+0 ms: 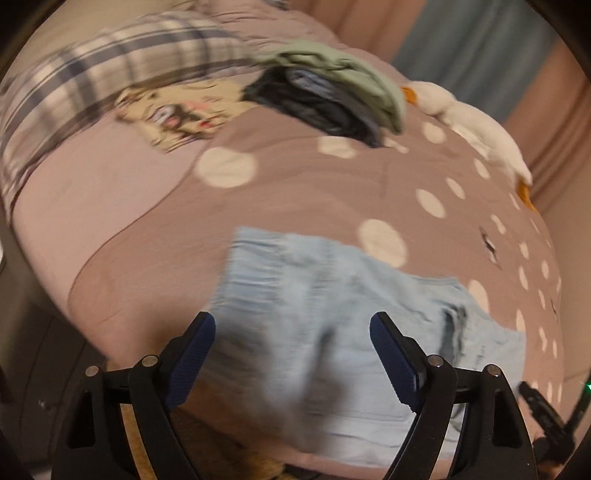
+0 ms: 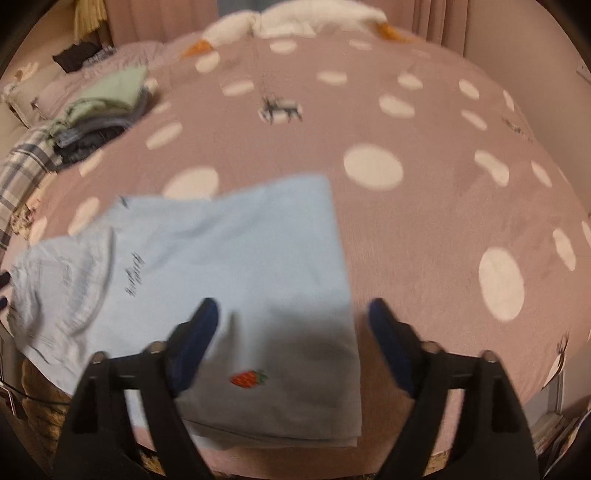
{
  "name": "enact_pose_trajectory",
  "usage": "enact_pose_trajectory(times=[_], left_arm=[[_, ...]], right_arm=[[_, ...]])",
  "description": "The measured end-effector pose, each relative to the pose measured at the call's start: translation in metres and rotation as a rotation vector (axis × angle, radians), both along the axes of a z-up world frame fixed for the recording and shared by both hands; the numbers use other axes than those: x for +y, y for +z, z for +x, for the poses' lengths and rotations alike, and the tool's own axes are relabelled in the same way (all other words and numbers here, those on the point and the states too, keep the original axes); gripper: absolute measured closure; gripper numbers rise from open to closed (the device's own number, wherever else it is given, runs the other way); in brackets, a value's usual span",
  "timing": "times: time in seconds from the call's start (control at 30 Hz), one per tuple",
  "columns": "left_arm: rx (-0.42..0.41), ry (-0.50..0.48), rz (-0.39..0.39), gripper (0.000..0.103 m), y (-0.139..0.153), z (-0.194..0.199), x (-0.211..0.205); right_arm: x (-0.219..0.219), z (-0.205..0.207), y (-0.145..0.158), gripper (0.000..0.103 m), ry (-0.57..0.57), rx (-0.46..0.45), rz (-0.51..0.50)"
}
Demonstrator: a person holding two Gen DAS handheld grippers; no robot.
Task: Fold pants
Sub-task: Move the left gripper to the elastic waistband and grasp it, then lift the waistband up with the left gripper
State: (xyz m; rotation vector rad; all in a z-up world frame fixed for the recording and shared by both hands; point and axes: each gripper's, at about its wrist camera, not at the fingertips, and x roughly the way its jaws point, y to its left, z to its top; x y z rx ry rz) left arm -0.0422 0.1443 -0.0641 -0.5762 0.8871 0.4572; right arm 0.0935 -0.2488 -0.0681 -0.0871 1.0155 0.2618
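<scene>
Light blue pants lie folded flat on a mauve bedspread with cream dots, near the bed's front edge. In the right wrist view the pants show a small strawberry patch and dark script, with the gathered waistband at the left. My left gripper is open and empty, hovering above the waistband end. My right gripper is open and empty, above the right edge of the folded pants. Both views are motion-blurred.
A pile of folded clothes, green on top of dark ones, sits farther back on the bed and shows in the right wrist view too. A white goose plush lies along the far edge. A plaid cloth lies at left.
</scene>
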Motion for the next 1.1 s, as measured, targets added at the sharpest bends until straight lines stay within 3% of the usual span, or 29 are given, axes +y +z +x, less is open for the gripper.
enact_pose_trajectory(times=[0.2, 0.33, 0.43, 0.63, 0.83, 0.97, 1.1], left_arm=[[0.039, 0.06, -0.057, 0.018, -0.023, -0.013, 0.014], [0.037, 0.06, -0.156, 0.018, -0.04, -0.013, 0.017], [0.009, 0.075, -0.169, 0.018, -0.04, -0.018, 0.015], [-0.068, 0.101, -0.327, 0.019, -0.043, -0.032, 0.021], [-0.09, 0.148, -0.329, 0.04, -0.047, -0.034, 0.025], [-0.1, 0.134, -0.274, 0.056, -0.044, -0.026, 0.018], [-0.154, 0.102, -0.331, 0.066, -0.035, -0.023, 0.015]], right_arm=[[0.013, -0.003, 0.009, 0.013, 0.045, -0.022, 0.013], [0.02, -0.004, 0.001, 0.013, 0.057, 0.009, 0.003], [0.024, -0.008, 0.001, 0.013, 0.069, 0.012, -0.001], [0.027, -0.012, 0.002, 0.013, 0.084, 0.014, -0.006], [0.031, -0.012, -0.002, 0.013, 0.087, 0.038, 0.01], [0.036, -0.014, -0.002, 0.013, 0.104, 0.041, 0.019], [0.035, -0.016, -0.002, 0.013, 0.11, 0.039, 0.022]])
